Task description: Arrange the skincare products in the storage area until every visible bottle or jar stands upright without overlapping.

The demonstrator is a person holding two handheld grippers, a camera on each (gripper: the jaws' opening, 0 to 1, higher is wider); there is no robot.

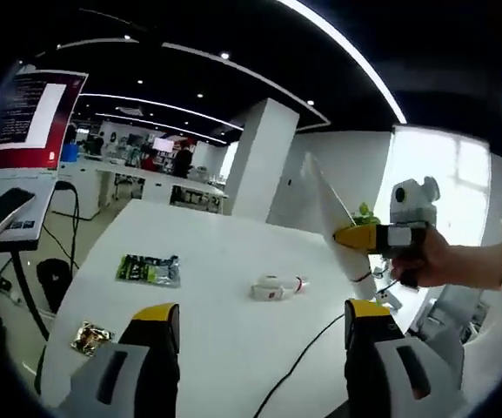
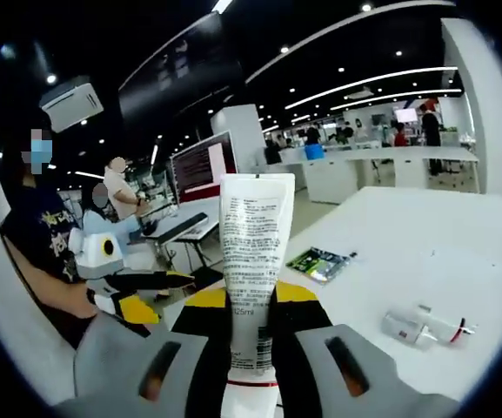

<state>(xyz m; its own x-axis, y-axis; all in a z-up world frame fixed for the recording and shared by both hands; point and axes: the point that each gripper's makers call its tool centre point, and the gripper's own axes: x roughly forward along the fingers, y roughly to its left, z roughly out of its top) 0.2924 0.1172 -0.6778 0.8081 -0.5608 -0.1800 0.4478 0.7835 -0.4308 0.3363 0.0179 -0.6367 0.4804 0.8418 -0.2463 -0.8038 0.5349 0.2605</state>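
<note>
Tube: a white squeeze tube (image 2: 249, 270) printed with small dark text stands upright between the right gripper's jaws, its flat crimped end at the top of the right gripper view and a red band near its lower end. In the left gripper view it shows as a white pointed shape (image 1: 331, 213) raised above the table.
Right gripper: (image 2: 251, 348) closed on the tube, its yellow-tipped jaws pressing both sides. In the left gripper view it is held in a person's hand (image 1: 433, 257) at the right.
Small bottle: a white bottle with a red mark (image 1: 278, 288) lies on its side near the middle of the table; in the right gripper view it lies at the lower right (image 2: 425, 328).
Left gripper: (image 1: 259, 326) jaws spread wide with nothing between them, above the table's near edge.
Table: a white top (image 1: 224, 252).
Green packet: lies flat (image 1: 149, 269), well apart from the bottle.
Gold packet: a small crinkled pack (image 1: 90, 337) near the table's edge.
Cable: a dark cord (image 1: 298, 361) runs across the table between the left jaws.
Screen: a monitor with red-and-white content (image 1: 33, 117) stands beside the table.
</note>
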